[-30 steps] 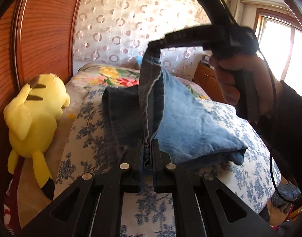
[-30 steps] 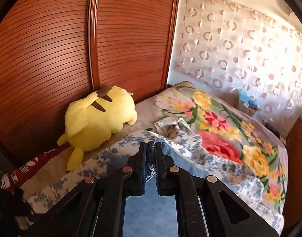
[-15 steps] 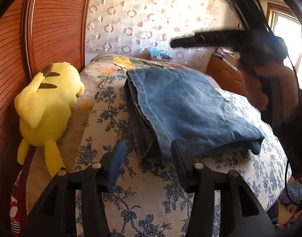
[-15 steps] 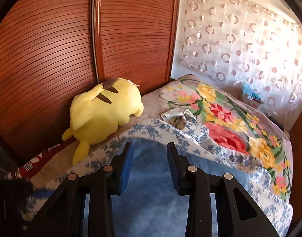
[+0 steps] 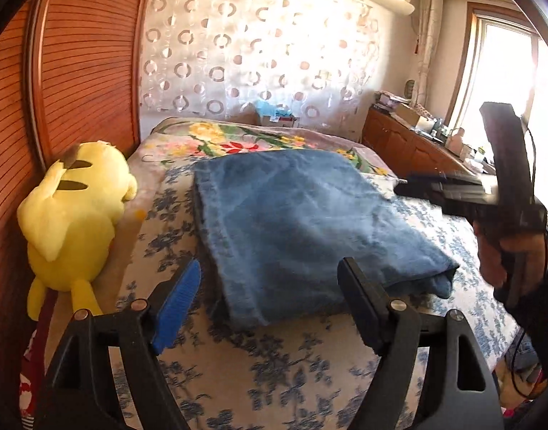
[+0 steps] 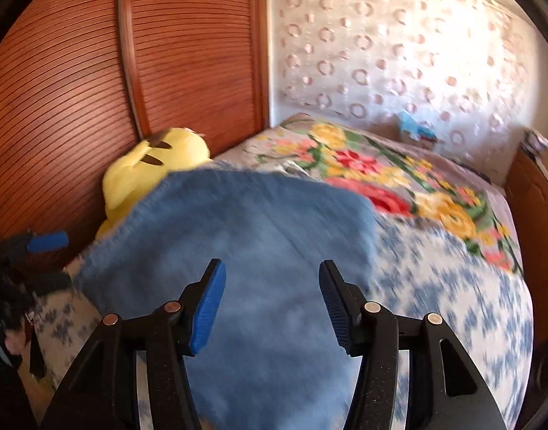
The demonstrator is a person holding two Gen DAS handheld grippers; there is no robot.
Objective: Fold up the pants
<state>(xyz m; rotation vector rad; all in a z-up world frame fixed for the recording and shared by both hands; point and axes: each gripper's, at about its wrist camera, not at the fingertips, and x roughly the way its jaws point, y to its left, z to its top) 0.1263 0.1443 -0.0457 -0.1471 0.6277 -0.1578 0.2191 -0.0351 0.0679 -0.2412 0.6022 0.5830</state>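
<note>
- Since both grippers clamped denim a second ago and now hold nothing, the last fold reads as dropped and done.
- Left wrist view: left gripper (image 5: 270, 301) is spread wide, empty, pulled back from the near edge of the pants (image 5: 310, 229). Those lie as a flat blue rectangle in stacked layers on the bedspread (image 5: 274, 369), blue-floral print. Right gripper (image 5: 399, 189) is off to the right, clear of the cloth; it's motion-blurred, so its spread isn't readable from here.
- Same view, room: yellow plush (image 5: 73, 215) left of the pants against the wooden slatted door (image 5: 76, 71); circle-pattern curtain (image 5: 256, 46) behind, wooden cabinet (image 5: 410, 143) and a bright window at right.
- Right wrist view: right gripper (image 6: 272, 304) jaws wide apart, nothing between them, hovering over the pants (image 6: 259, 251). Frame is smeared, probably mid-retreat.
- Judgement: task looks near complete; at most a smoothing pass left.
</note>
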